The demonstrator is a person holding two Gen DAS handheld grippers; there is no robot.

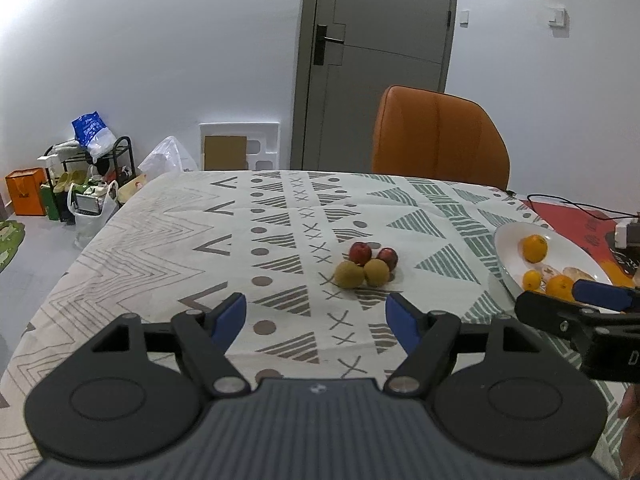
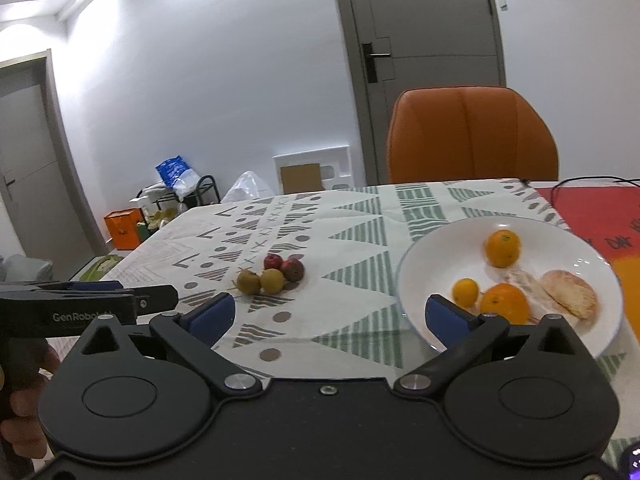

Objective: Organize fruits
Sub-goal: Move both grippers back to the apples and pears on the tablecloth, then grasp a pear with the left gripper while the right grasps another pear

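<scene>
The left gripper tilts gently downward over the patterned tablecloth, its blue-padded jaws spread apart with nothing between them. In the left wrist view, a cluster of four small fruits sits at the centre of the frame, above and between the two pads but well ahead of them: two red fruits at the back and two yellow-green fruits in front, all touching one another.

The right gripper also slopes downward, its jaws released as wide as they go and empty. In the right wrist view, its right pad overlaps the near rim of a white plate at the right of the frame. The plate holds a large orange toward the back, a small orange and another large orange nearer the pad, and two pale pieces of bread at the right. The fruit cluster lies at the left centre of this view, above the left pad and apart from it.

At the left edge of this view, a hand grips the left gripper's handle.
</scene>
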